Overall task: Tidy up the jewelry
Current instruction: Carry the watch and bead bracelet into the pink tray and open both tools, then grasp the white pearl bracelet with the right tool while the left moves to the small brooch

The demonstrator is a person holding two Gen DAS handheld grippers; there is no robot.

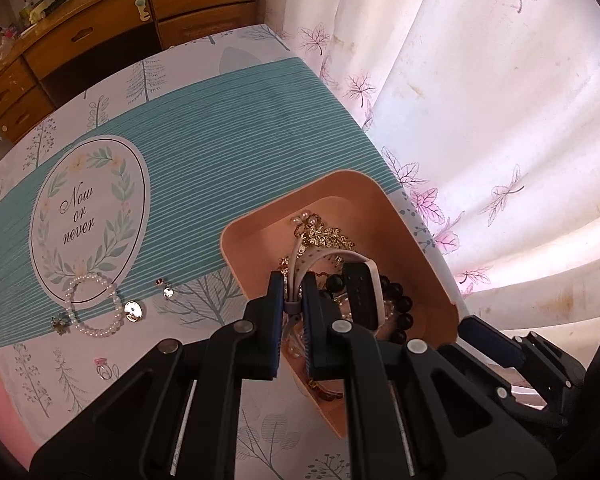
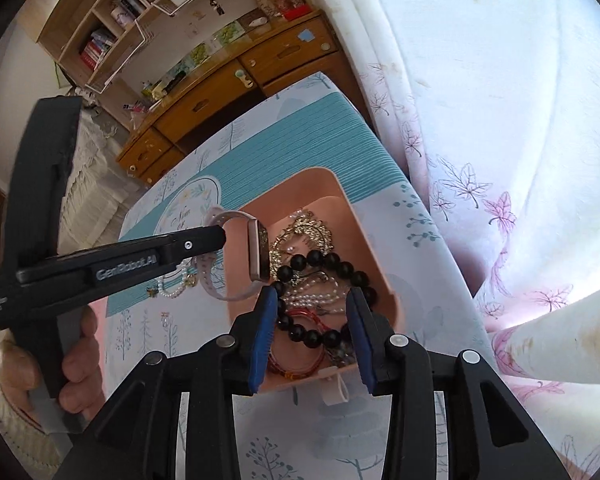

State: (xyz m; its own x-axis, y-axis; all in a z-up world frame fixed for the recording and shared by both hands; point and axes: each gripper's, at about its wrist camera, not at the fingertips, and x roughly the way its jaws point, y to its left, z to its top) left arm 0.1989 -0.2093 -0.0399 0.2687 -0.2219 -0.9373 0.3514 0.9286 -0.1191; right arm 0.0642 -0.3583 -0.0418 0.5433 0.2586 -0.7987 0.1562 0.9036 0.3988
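Pink tray [image 1: 400, 216] lying beneath both jaw sets, holding black bead bracelet [image 2: 332, 260]. Left gripper [image 1: 291, 300] clamping pale watch strap [image 1: 296, 276], watch [image 2: 259, 254] hanging over tray. Right gripper [image 2: 314, 336] standing apart, gripping nothing, beads lying beneath its gap.

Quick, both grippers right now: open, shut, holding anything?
Left gripper: shut on the pale pink strap of the black-faced watch, over the peach plastic tray.
Right gripper: open, nothing held, above the black bead bracelet.
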